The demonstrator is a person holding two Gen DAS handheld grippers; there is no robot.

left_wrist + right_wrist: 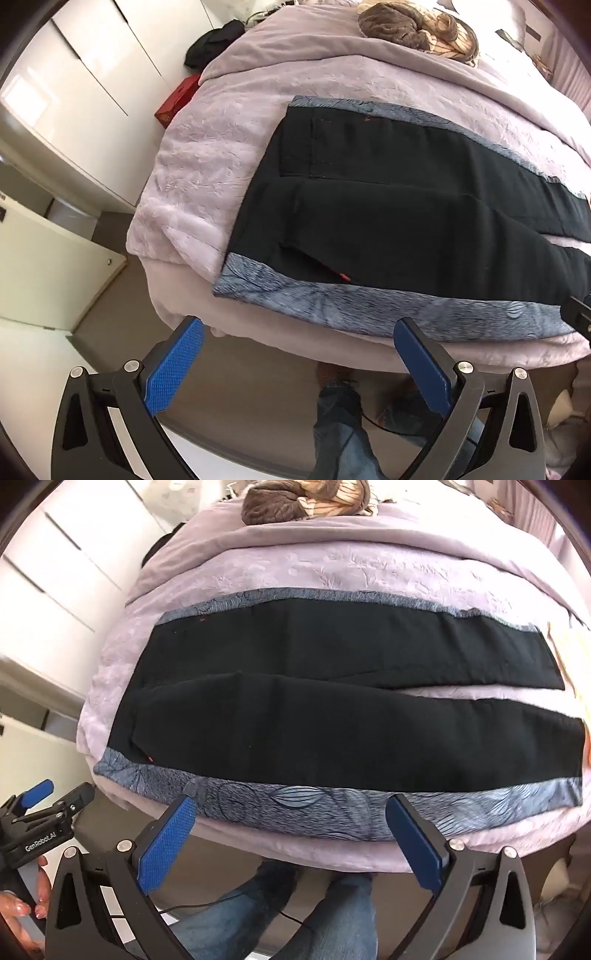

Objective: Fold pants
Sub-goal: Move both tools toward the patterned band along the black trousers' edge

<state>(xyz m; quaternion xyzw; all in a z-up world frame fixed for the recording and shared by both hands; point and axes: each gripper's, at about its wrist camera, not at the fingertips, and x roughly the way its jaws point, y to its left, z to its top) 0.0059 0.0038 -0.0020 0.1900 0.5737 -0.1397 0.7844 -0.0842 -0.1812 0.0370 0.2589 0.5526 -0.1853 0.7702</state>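
Both hand-held grippers hang off the bed's (295, 572) near edge, jaws apart, nothing in them. Left hand-held gripper (299, 339), right hand-held gripper (291, 812). Ahead of each, the pants (332, 716) lie flat on a blue cloth (295, 797), legs spread, running rightward. Beyond them sits a brown bundle (295, 498). Left of the bed: a red box (177, 99), black clothes (214, 42), white cabinets (74, 92). Below the jaws, jeans-clad legs (277, 904).

Left gripper (299, 338): jaws spread wide, nothing between them.
Right gripper (291, 814): jaws spread wide, empty.
Left hand (22, 912): wrapped around its gripper's handle.
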